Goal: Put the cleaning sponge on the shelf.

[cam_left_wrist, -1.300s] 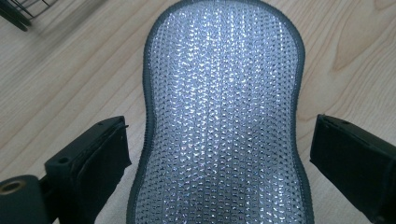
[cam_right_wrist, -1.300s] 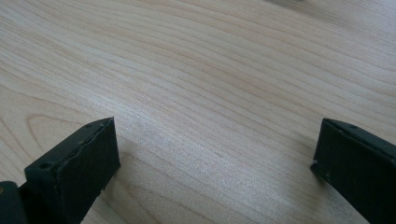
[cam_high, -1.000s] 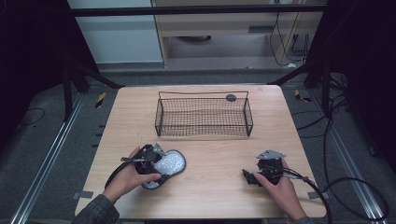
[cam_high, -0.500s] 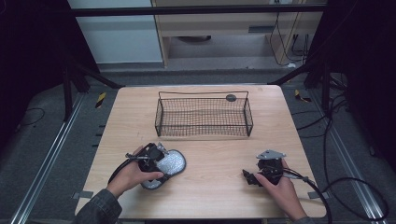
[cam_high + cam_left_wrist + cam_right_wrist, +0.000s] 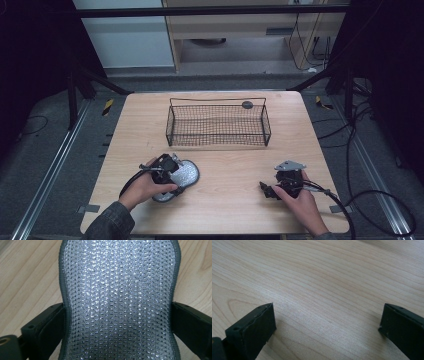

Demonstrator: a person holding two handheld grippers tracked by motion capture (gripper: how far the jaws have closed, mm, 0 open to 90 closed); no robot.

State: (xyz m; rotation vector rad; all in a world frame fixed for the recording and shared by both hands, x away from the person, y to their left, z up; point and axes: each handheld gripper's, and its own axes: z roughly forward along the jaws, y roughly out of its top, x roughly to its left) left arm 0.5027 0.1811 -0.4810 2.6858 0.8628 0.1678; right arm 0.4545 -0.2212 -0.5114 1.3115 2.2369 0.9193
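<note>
Silver-grey mesh scrubber pad (image 5: 181,176) is lying flat on the near-left part of the wooden table (image 5: 225,210), its waist sitting between the jaws of the left gripper (image 5: 172,175). Left hand (image 5: 145,187) is coming in from the near edge, wrapped round that gripper, with a dark denim-like sleeve (image 5: 107,225) trailing behind it.

Left gripper view: pad (image 5: 120,300) is running up the middle, shiny woven mesh with a dark grey stitched border. Both black jaws are sitting right against the pad's narrow waist, one per side, so the gripper is closed in on it. Pad is lying on the wood grain, not lifted as far as I can tell.

Black wire basket (image 5: 218,122) is standing at the far centre of the table, well apart from the pad and both grippers. Small dark round disc (image 5: 247,104) is sitting just behind the basket's far right corner; can't tell what it is.

Right gripper (image 5: 267,190) is resting low at the near-right, held by the right hand (image 5: 300,202), grey three-cornered plate on top, black cable (image 5: 370,210) looping off the table's near-right edge.

Right gripper view: jaws are standing wide apart, nothing between them, bare wood under and ahead.
</note>
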